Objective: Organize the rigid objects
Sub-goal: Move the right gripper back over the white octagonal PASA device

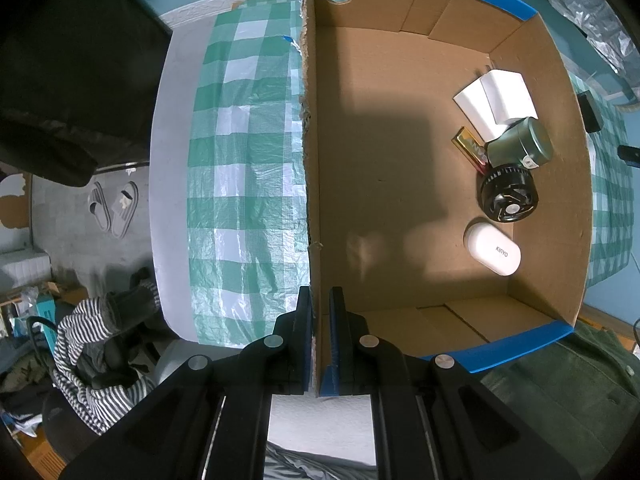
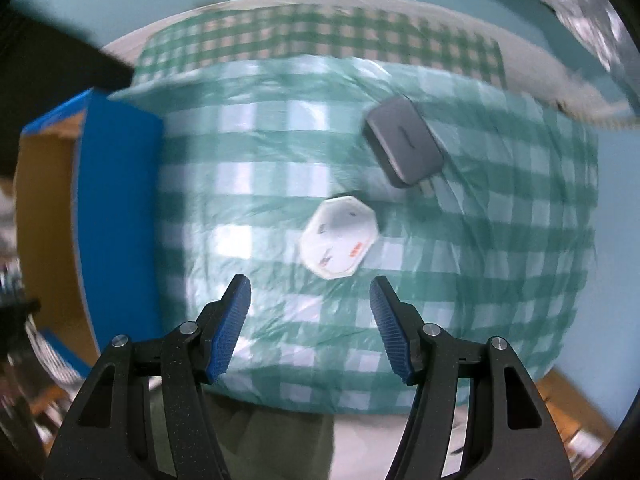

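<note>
Left gripper (image 1: 320, 320) clamps the cardboard box (image 1: 316, 160) side wall. Inside, along the far side: white case (image 1: 492, 248), black fan (image 1: 508, 196), green canister (image 1: 524, 144), white adapters (image 1: 496, 100). Checkered cloth (image 1: 248, 184) underneath.

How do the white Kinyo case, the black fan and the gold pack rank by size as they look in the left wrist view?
1. Black fan and white Kinyo case: they look about alike, so I would not rank them; the case also lies nearer the camera.
2. Gold pack: smallest, though partly hidden under the green jar.
</note>
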Tool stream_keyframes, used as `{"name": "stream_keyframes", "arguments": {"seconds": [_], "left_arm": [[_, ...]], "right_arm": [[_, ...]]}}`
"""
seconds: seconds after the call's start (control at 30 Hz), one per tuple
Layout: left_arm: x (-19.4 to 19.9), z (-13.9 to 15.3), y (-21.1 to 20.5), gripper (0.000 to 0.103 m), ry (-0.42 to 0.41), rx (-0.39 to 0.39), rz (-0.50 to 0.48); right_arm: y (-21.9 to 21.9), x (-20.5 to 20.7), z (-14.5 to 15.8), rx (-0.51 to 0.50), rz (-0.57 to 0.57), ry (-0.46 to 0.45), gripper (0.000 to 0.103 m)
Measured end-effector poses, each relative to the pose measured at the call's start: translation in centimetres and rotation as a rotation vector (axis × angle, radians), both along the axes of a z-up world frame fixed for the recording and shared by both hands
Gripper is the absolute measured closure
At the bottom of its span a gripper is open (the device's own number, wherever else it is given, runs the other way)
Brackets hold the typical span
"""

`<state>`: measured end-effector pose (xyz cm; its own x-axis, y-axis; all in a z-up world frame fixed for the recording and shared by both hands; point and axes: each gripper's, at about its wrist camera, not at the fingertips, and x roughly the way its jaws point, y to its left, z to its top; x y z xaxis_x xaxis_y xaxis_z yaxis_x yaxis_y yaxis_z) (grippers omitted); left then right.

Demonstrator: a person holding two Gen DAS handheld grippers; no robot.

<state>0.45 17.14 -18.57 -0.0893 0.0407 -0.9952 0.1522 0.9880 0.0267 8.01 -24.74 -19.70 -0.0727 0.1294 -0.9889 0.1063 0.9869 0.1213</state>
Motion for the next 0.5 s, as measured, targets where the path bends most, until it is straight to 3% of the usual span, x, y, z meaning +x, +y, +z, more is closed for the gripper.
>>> {"name": "stream_keyframes", "arguments": {"seconds": [0.17, 0.5], "left_arm": [[-0.1, 0.1, 0.0, 0.096, 0.0, 0.001, 0.003], [-0.2, 0.1, -0.1, 0.096, 0.0, 0.0, 0.007]], "right_arm": [[-1.9, 0.9, -2.7, 0.019, -0.136, 0.031, 0.034], [-3.2, 2.0, -6.9, -0.009, -0.301, 0.092, 0.034]]}}
